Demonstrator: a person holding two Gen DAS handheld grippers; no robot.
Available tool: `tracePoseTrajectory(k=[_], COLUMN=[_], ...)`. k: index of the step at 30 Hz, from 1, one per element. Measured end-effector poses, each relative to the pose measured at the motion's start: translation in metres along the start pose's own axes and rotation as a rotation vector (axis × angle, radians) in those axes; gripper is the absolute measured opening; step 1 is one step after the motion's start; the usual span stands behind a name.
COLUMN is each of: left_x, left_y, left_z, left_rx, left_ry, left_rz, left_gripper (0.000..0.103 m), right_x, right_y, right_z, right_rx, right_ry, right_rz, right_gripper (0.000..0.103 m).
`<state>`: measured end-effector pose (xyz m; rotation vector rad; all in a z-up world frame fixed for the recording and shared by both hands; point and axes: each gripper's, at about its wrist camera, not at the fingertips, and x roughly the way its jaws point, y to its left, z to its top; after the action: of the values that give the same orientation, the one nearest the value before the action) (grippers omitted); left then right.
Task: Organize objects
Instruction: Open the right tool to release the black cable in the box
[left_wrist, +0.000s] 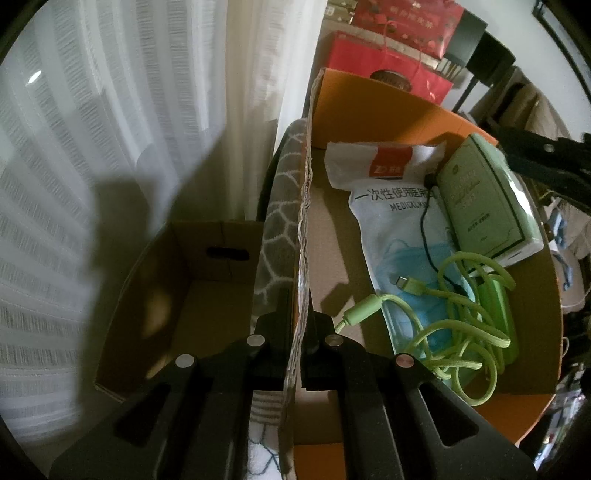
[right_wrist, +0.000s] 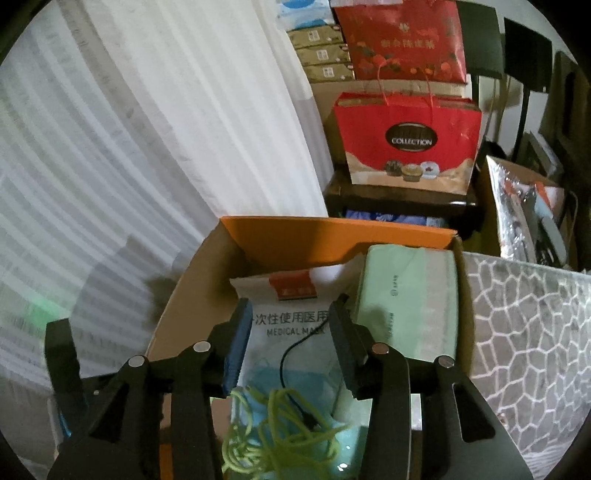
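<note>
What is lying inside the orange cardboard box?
Inside the orange box: a medical mask pack, a pale green tissue pack, a green cable and a thin black cable. What lies beneath them is covered.

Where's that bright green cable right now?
The green cable lies coiled inside the orange box, atop the mask pack, just below the green tissue pack.

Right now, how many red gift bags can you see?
2. One red gift bag marked COLLECTION stands on the dark table behind the orange box. The other red bag sits higher, behind it, on stacked boxes. More may be hidden.
</note>
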<state>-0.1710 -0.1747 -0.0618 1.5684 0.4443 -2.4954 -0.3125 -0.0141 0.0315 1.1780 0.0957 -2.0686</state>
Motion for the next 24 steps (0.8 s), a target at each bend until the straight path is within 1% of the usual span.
tracePoseTrajectory(k=[2,3,5,8,16,18,19,20,22,24], left_x=[0.000,0.000,0.000,0.000,0.002,0.002,0.002,0.002,0.002,0.002], left_y=[0.000,0.000,0.000,0.001,0.000,0.000,-0.001,-0.001,-0.001,-0.002], left_z=[0.000,0.000,0.000,0.000,0.001,0.001,0.000,0.000,0.001,0.001], left_rx=[-0.008,-0.007,-0.009,-0.010,-0.017,-0.017,-0.018,-0.018,-0.016,-0.015], left_ry=[-0.001,-0.001,-0.001,-0.001,-0.002,-0.002,-0.002,-0.001,-0.001,0.000], left_rz=[0.003,0.003,0.004,0.005,0.015,0.018,0.019,0.021,0.025,0.028], left_gripper=[0.003,0.003,0.003,0.003,0.003,0.003,0.003,0.003,0.003,0.004], right_x=[-0.011,-0.014,-0.024,-0.035,-0.060,-0.065,-0.067,-0.069,-0.074,-0.076], right_y=[-0.002,-0.002,-0.005,-0.006,-0.005,-0.005,-0.005,-0.005,-0.003,-0.003], right_z=[-0.002,-0.003,-0.005,-0.009,-0.020,-0.024,-0.025,-0.027,-0.031,-0.035], right_rx=[-0.016,-0.022,-0.042,-0.071,-0.132,-0.144,-0.145,-0.148,-0.166,-0.175], right_ry=[-0.014,-0.019,-0.036,-0.053,-0.083,-0.090,-0.092,-0.095,-0.109,-0.110], right_rz=[-0.019,-0.025,-0.050,-0.082,-0.145,-0.162,-0.167,-0.172,-0.208,-0.223], right_gripper=[0.058,0.062,0.073,0.081,0.091,0.095,0.101,0.102,0.102,0.102])
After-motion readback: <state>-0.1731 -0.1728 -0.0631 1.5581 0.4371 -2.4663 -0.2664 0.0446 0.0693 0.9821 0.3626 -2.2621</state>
